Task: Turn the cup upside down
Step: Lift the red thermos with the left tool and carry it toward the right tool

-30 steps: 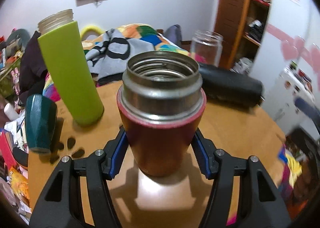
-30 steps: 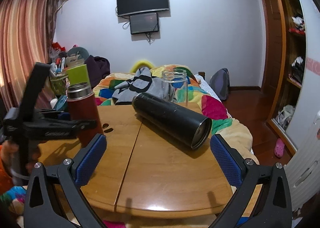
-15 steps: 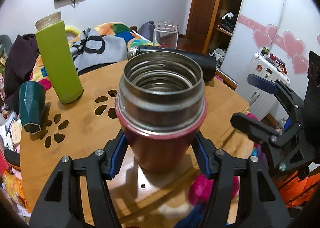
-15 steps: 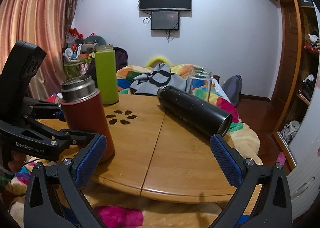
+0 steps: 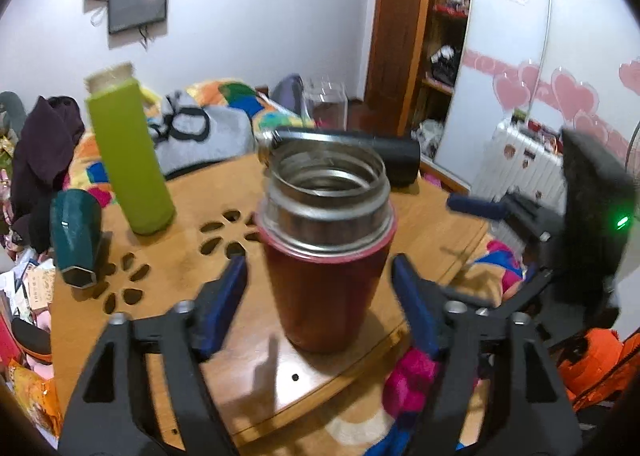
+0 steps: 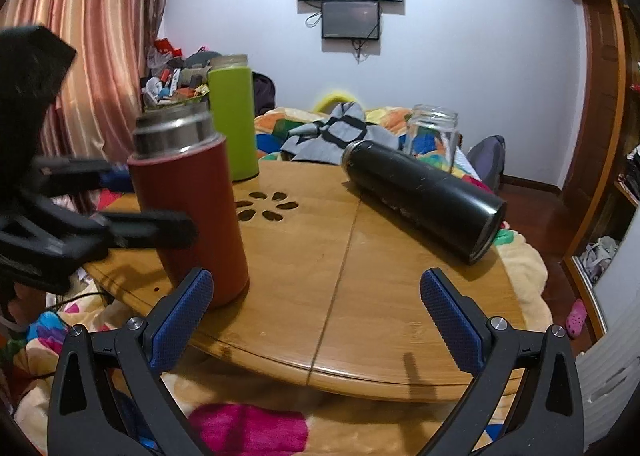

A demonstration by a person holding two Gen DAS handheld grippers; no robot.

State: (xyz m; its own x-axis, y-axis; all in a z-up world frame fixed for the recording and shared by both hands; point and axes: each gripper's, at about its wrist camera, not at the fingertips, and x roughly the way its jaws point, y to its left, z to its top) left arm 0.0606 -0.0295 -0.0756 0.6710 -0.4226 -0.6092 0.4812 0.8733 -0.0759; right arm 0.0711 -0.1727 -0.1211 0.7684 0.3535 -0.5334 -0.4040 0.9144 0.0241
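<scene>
A red thermos cup (image 5: 326, 276) with a steel open mouth stands upright near the front edge of the round wooden table (image 5: 420, 224); it also shows in the right wrist view (image 6: 192, 208). My left gripper (image 5: 320, 296) is open, its blue pads apart on either side of the cup without touching it. In the right wrist view the left gripper (image 6: 132, 204) shows at the left beside the cup. My right gripper (image 6: 316, 316) is open and empty at the table's front edge, right of the red cup.
A black flask (image 6: 424, 196) lies on its side at the table's right. A green bottle (image 5: 128, 160) and a glass jar (image 6: 432, 136) stand at the back. A dark teal cup (image 5: 74, 240) lies at the left. A bed with clothes is behind.
My left gripper has opened and let go of the red cup, which now stands on the table near the front edge. My right gripper has moved closer to the table.
</scene>
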